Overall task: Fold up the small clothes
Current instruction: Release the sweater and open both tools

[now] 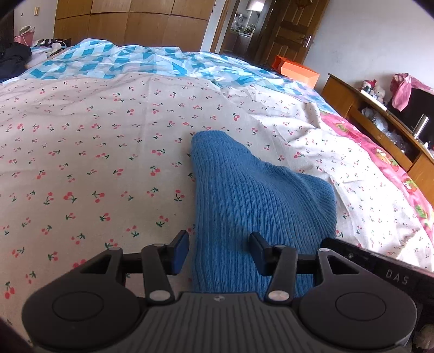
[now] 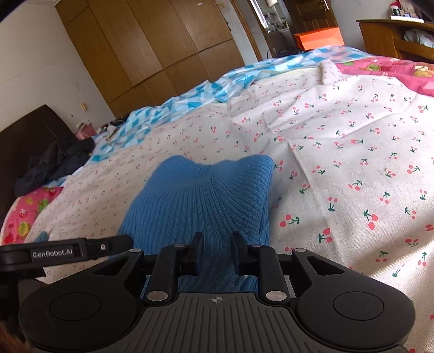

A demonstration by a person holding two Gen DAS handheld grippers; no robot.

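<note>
In the left wrist view, the left gripper (image 1: 219, 251) hangs with its jaws apart over the near left edge of the blue knit garment (image 1: 252, 195), which lies on the cherry-print bed cover (image 1: 89, 152); its left pad is just off the cloth, so a clean fold calls for both pads straddling the edge before closing. In the right wrist view, the right gripper (image 2: 217, 251) shows narrowly parted jaws with knit between them, seemingly not pinched.

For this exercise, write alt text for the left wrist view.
A blue ribbed knit garment lies on a cherry-print bedsheet, its near end between the open left gripper. A wooden wardrobe stands behind.
</note>
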